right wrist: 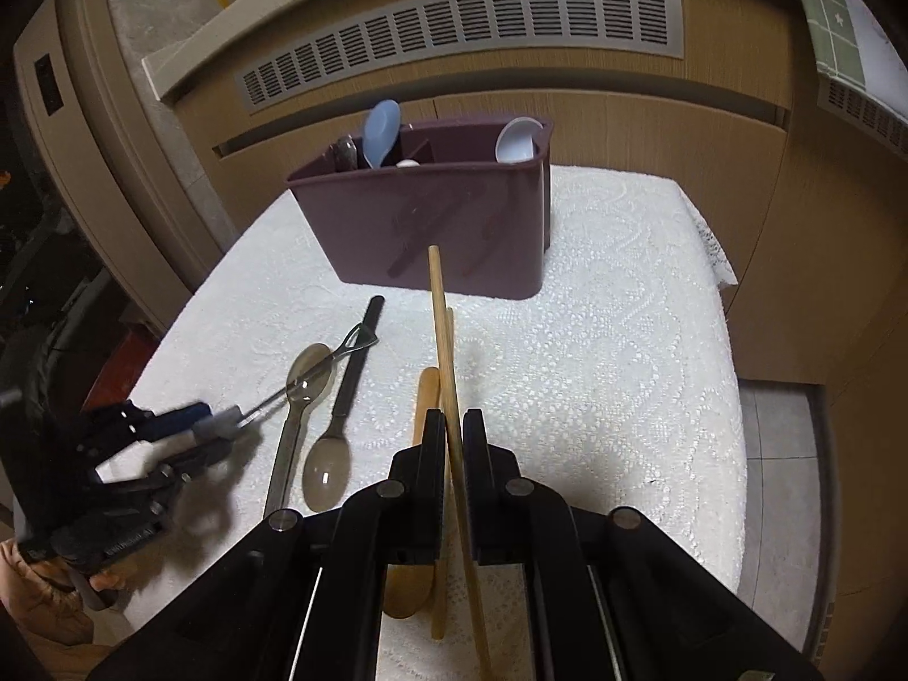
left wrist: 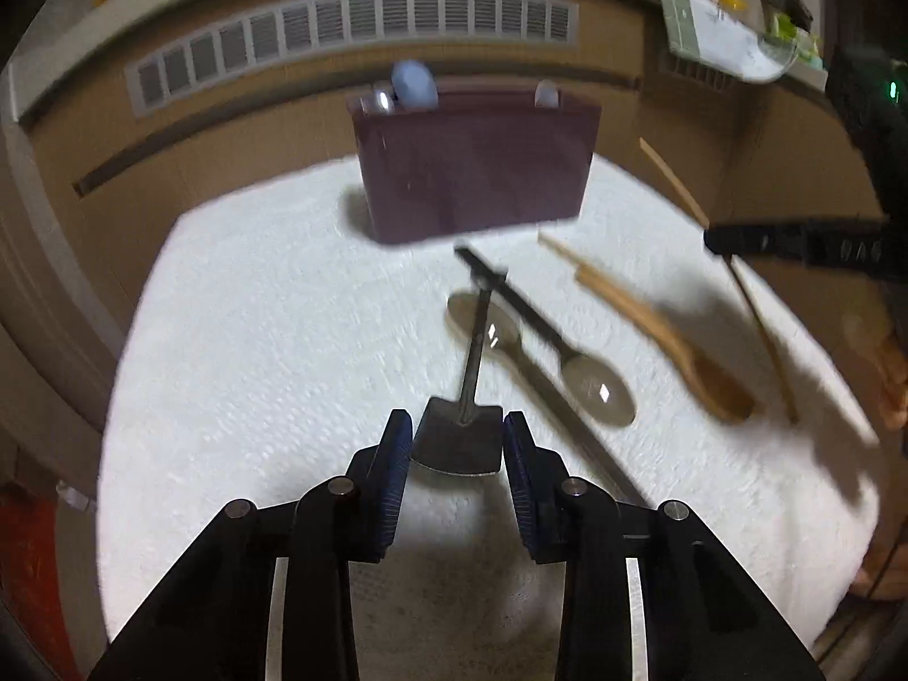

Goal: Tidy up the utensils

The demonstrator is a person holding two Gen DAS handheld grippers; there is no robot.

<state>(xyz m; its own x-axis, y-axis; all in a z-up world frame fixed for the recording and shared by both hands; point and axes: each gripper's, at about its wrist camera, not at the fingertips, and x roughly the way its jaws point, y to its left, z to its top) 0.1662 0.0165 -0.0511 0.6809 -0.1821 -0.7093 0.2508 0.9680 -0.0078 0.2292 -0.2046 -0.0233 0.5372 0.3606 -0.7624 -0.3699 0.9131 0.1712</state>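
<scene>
My left gripper (left wrist: 457,425) is shut on the blade of a small metal shovel-shaped spoon (left wrist: 458,442), held just above the white tablecloth (left wrist: 255,340). In the right wrist view that gripper (right wrist: 218,425) is blurred at the left. My right gripper (right wrist: 454,425) is shut on a wooden chopstick (right wrist: 440,306), which points at the purple utensil caddy (right wrist: 442,227). Under it lie a wooden spoon (right wrist: 423,397) and a second chopstick (right wrist: 438,613). Two translucent spoons (right wrist: 326,471) (right wrist: 309,380) lie left of them. The caddy (left wrist: 476,181) holds a blue spoon (right wrist: 380,127) and a white one (right wrist: 516,139).
A wooden cabinet with a vent grille (right wrist: 454,34) stands close behind the table. The cloth's lace edge (right wrist: 715,249) hangs over the right side, with floor tiles (right wrist: 777,454) below. A person's hand (right wrist: 40,584) holds the left gripper. A cluttered shelf (left wrist: 732,34) sits at the far right.
</scene>
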